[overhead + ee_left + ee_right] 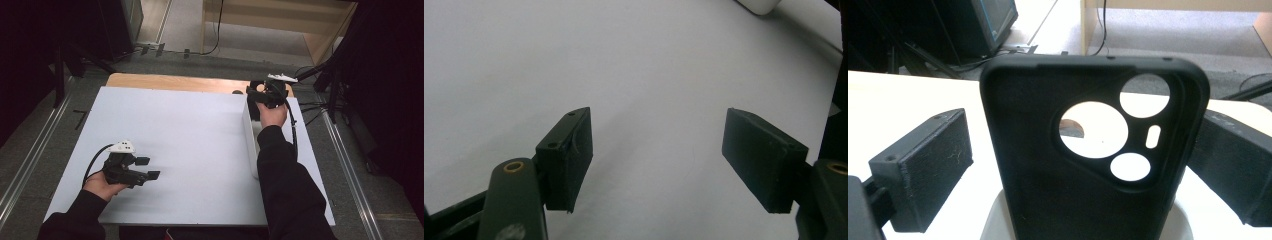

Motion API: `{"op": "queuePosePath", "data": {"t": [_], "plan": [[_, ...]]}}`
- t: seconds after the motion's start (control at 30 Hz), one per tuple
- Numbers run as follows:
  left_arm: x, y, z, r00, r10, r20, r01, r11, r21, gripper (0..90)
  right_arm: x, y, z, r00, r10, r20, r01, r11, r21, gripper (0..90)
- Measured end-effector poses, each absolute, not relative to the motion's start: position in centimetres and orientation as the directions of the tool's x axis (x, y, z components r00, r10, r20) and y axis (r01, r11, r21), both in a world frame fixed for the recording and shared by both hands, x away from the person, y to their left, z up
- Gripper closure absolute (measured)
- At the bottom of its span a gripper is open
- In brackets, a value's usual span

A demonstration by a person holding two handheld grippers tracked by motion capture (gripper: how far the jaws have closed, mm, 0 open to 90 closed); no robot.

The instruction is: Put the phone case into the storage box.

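Two tools (150,168) (253,92); one phone case (1088,165) (probably).

A black phone case (1088,165) stands upright in the middle of the right gripper view, its hollow inner side facing the camera. Its upper right part carries camera cut-outs: one large round hole, two smaller round ones and a short slot, with pale bench showing through them. The rim is rounded at the top corners. Its lower end sits in a white holder (993,220) at the bottom of the frame. In the high view that holder (250,131) is a long white box at right of centre, running down the frame.
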State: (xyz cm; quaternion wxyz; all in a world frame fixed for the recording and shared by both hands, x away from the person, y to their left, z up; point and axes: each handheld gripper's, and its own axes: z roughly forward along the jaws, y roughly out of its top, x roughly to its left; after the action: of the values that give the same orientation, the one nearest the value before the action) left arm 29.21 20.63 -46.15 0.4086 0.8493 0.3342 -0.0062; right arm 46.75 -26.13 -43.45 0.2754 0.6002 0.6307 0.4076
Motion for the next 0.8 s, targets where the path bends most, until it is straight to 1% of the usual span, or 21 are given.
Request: {"op": "queuePosePath", "data": {"t": [0.17,0.27,0.5,0.8], "plan": [[29.2,20.6,-46.2,0.776,0.563,-0.286,0.576,-0.444,0.687,28.1,46.8,-26.3,-43.2,-0.133,0.977,0.165,0.543,-0.067,0.837,0.0],[29.2,20.6,-46.2,0.775,0.564,-0.286,0.576,-0.443,0.687,28.1,46.8,-26.3,-43.1,-0.129,0.979,0.157,0.551,-0.061,0.833,0.0],[29.2,20.6,-46.2,0.775,0.563,-0.287,0.576,-0.444,0.687,28.1,46.8,-26.5,-42.2,-0.122,0.978,0.17,0.539,-0.078,0.839,0.0],[29.3,20.7,-46.2,0.776,0.563,-0.285,0.574,-0.443,0.689,28.1,46.7,-26.4,-40.6,-0.133,0.982,0.134,0.536,-0.043,0.843,0.0]]}}
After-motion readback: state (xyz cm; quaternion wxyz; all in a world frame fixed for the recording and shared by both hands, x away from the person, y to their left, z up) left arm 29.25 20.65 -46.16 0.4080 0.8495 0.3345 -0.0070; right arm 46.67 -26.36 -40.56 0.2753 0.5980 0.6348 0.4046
